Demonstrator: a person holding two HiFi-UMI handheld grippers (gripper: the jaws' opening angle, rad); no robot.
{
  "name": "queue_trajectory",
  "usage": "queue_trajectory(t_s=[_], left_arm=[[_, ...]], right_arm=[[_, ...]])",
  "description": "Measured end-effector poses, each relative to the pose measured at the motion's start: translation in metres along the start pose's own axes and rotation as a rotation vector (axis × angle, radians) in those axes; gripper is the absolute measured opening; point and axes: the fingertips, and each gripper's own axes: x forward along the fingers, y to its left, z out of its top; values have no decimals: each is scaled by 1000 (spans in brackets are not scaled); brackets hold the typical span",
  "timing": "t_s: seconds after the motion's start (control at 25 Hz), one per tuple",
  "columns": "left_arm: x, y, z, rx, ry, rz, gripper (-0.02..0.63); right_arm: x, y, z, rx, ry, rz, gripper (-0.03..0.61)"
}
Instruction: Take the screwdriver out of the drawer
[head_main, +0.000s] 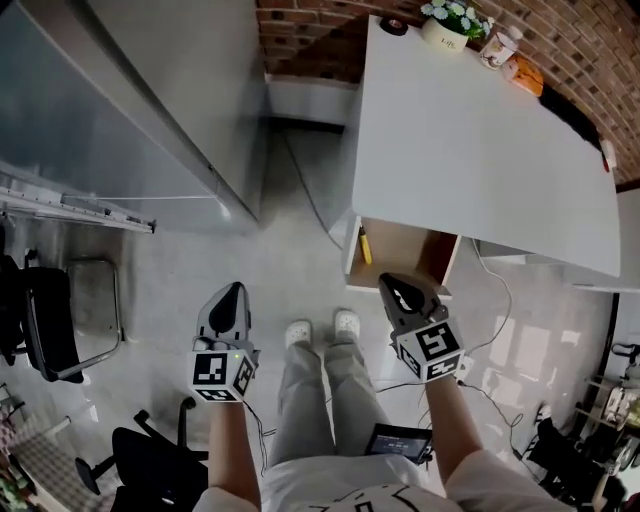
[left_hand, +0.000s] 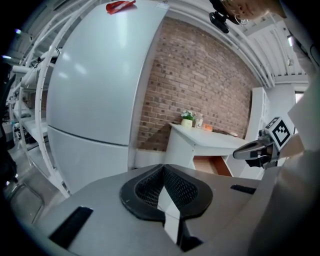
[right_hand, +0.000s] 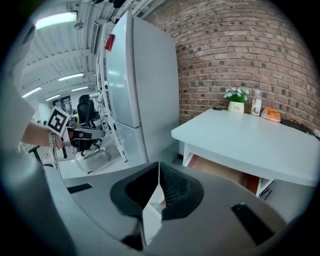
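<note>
Both the left gripper and right gripper have their jaws pinched together on nothing, and with the screwdriver hugging the left wall of the open drawer, I'd bet a jaw clips that wall and just shoves it deeper.

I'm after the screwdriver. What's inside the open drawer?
One yellow screwdriver lies in the drawer by its left wall. The tabletop covers the rear; the right gripper hides part of the front.
</note>
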Motion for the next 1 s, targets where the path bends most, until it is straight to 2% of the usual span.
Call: queue_trajectory(t_s=[0.32,0.56,0.76,1.0], left_arm=[[28,5,-52,-8,32,-8,12],[43,18,-84,4,67,26,12],[47,32,-94,-39,84,64,12],[42,45,-96,-89,86,104,12]], right_arm=[[39,-19,-57,-6,48,-1,21],[70,-41,-88,4,105,-9,21],[96,-51,-103,32,162,12,21],[125,-68,-112,61,243,-16,23]])
